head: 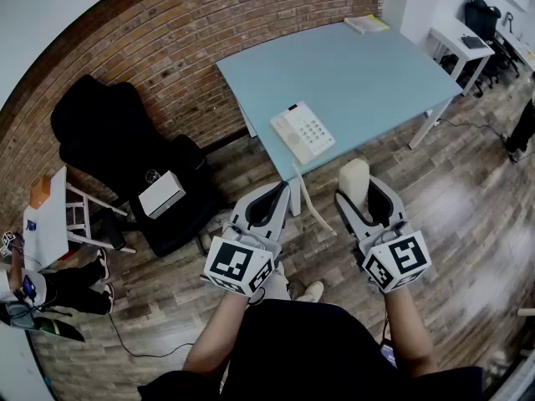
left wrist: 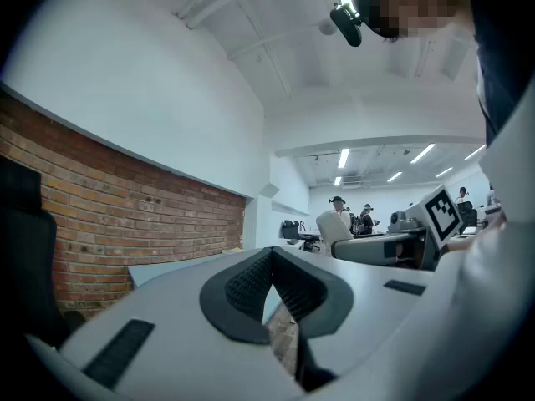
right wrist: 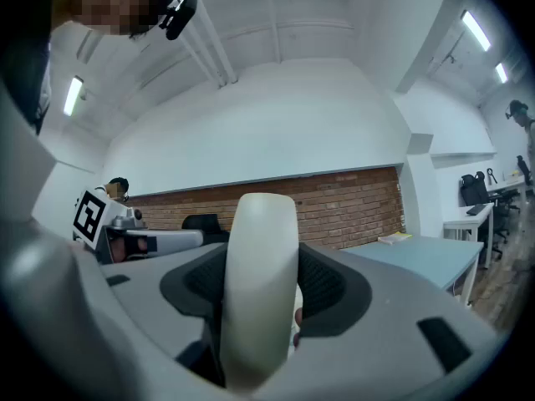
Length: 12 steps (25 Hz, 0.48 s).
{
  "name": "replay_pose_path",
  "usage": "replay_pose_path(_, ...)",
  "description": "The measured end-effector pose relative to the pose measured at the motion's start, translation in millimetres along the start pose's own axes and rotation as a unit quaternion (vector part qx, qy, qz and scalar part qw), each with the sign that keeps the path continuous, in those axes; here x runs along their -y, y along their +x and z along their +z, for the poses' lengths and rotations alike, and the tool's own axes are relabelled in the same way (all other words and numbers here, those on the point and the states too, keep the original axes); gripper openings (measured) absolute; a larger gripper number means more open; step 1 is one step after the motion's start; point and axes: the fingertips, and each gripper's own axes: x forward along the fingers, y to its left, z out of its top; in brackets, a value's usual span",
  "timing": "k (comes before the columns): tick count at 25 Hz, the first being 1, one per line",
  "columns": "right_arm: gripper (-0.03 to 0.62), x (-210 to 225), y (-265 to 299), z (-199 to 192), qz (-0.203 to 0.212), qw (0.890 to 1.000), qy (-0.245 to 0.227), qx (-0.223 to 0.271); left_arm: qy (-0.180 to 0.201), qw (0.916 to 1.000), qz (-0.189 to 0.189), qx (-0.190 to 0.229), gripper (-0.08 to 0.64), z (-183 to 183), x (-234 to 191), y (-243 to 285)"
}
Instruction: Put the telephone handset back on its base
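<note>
1. The light-blue table lies at 12 o'clock, with the telephone base near its close edge. Carry the handset toward 11 o'clock, tip it level and seat it along the base's keyless side.
2. Your right gripper pinches the cream handset upright, short of the table. Your left gripper is pressed together on nothing.
3. Wood-plank floor lies below, a brick wall runs behind the table, and a black armchair sits at 9 o'clock.

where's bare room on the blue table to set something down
Most of the pale blue tabletop is bare: the whole stretch between the cream push-button phone base at the near edge and the yellow booklet at the far corner. Crowded only around the base.
</note>
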Motion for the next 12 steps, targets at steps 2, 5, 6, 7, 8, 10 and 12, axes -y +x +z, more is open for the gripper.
replay_pose_path(2,0.247,-2.0,1.2,-0.2,0.001,1.0,0.001,-0.001,-0.002,1.0,0.001,-0.001,0.009,-0.1,-1.7,-1.4)
replay_pose_path(5,0.245,-4.6,4.0,0.4,0.003,1.0,-0.001,-0.003,-0.004,1.0,0.001,-0.002,0.009,0.8,-4.6,-2.2)
replay_pose_path(6,0.247,-5.5,4.7,0.6,0.004,1.0,-0.002,-0.003,-0.004,1.0,0.001,-0.002,0.008,1.3,-5.4,-2.4)
replay_pose_path(7,0.247,-6.1,5.1,0.9,0.005,1.0,-0.002,-0.003,-0.003,1.0,0.002,-0.002,0.008,1.8,-6.1,-2.7)
replay_pose_path(8,0.245,-6.5,5.4,1.1,0.005,1.0,-0.001,-0.003,-0.003,1.0,0.002,-0.001,0.008,2.5,-6.5,-2.9)
replay_pose_path(10,0.245,-5.7,5.8,1.8,0.007,1.0,0.002,-0.002,-0.004,1.0,0.003,0.0,0.008,3.6,-6.8,-2.2)
replay_pose_path(12,0.247,-4.7,6.0,2.4,0.01,1.0,0.008,-0.001,-0.004,1.0,0.003,0.001,0.008,3.5,-6.3,-1.3)
